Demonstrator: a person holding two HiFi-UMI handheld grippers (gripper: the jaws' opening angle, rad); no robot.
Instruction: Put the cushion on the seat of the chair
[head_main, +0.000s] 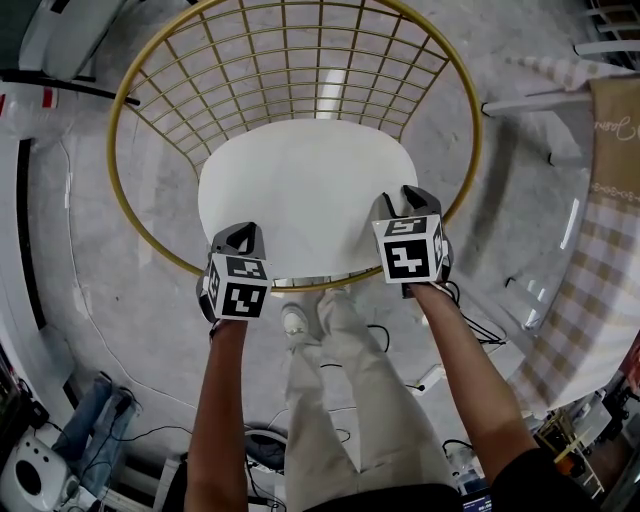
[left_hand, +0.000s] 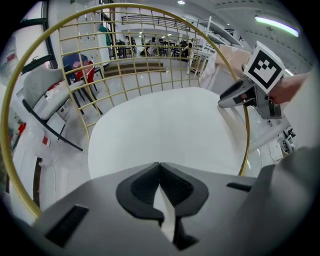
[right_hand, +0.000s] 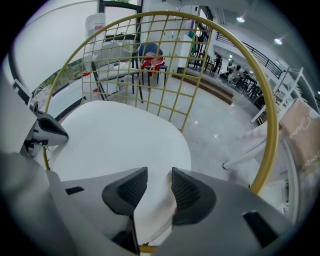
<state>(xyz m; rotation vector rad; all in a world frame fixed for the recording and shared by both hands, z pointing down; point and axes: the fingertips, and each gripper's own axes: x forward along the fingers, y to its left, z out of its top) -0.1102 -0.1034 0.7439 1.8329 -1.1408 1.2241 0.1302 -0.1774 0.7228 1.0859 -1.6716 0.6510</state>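
Observation:
A round white cushion (head_main: 310, 190) lies flat on the seat of a gold wire chair (head_main: 113, 140), whose mesh back curves round behind it. My left gripper (head_main: 240, 238) is at the cushion's near left edge. In the left gripper view its tips (left_hand: 159, 165) meet, and a sliver of the white cushion (left_hand: 160, 130) is pinched just behind them. At the near right edge my right gripper (head_main: 405, 200) holds its pads (right_hand: 185, 187) a little apart, with the cushion's (right_hand: 115, 135) edge pressed between them. Each gripper shows in the other's view: right gripper (left_hand: 235, 97), left gripper (right_hand: 50, 131).
The person's legs (head_main: 340, 400) stand just in front of the chair. A table with a checked cloth (head_main: 600, 250) is at the right, and cables (head_main: 470, 320) trail on the grey floor. Other chairs (left_hand: 50, 95) and a staircase stand farther off.

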